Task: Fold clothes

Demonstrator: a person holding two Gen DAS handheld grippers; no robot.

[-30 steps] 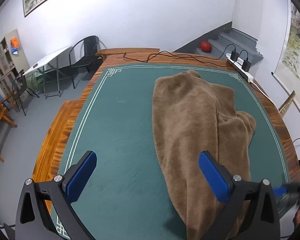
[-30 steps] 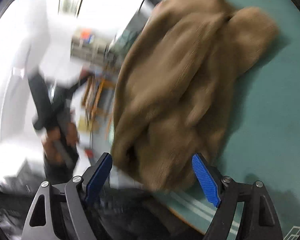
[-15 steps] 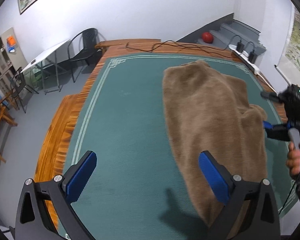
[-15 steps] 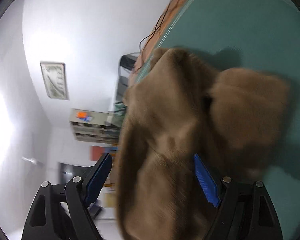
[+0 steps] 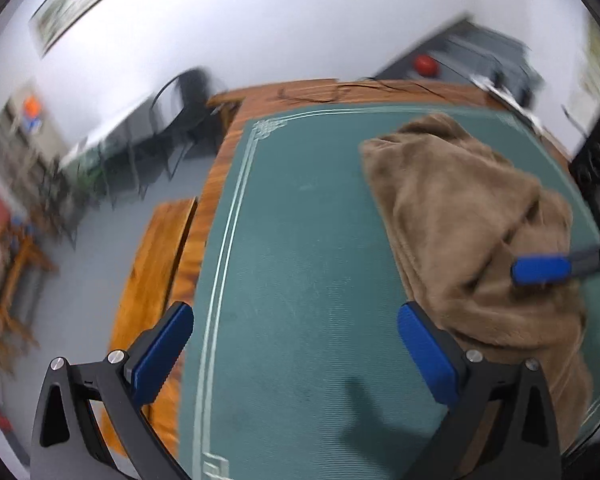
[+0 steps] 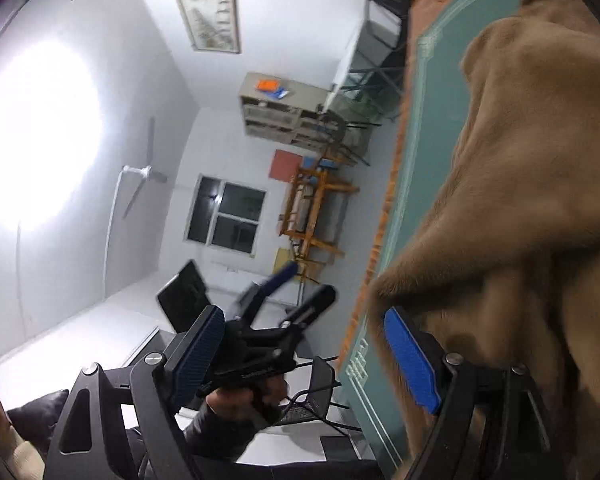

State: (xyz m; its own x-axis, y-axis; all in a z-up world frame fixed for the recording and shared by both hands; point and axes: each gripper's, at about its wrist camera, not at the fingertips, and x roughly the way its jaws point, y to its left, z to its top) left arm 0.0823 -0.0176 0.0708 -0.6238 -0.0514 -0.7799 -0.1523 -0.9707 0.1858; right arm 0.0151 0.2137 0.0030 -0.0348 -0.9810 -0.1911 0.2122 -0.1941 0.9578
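Observation:
A brown fleece garment [image 5: 460, 220] lies bunched on the right half of the green mat [image 5: 300, 240]. My left gripper [image 5: 296, 354] hangs open over bare mat, its right finger just beside the garment's near edge. One of the right gripper's pads [image 5: 540, 270] reaches in from the right, over the garment's near folds. In the right wrist view, which is rolled sideways, the right gripper [image 6: 304, 360] is open with only the room showing between its jaws. The garment [image 6: 520, 160] bulges against the outer side of its right finger. A hand [image 6: 244, 396] holds the left gripper [image 6: 300, 286] there.
The mat covers a wooden table [image 5: 224, 152] with a wooden bench [image 5: 152, 280] along its left side. Cables and a power strip [image 5: 500, 92] lie at the far edge. A black chair [image 5: 184, 92] and a red ball [image 5: 425, 63] stand beyond.
The right gripper swung in from the right until its pad sits over the garment. Its view turned from the table towards the room. The left gripper drifted lower, still open.

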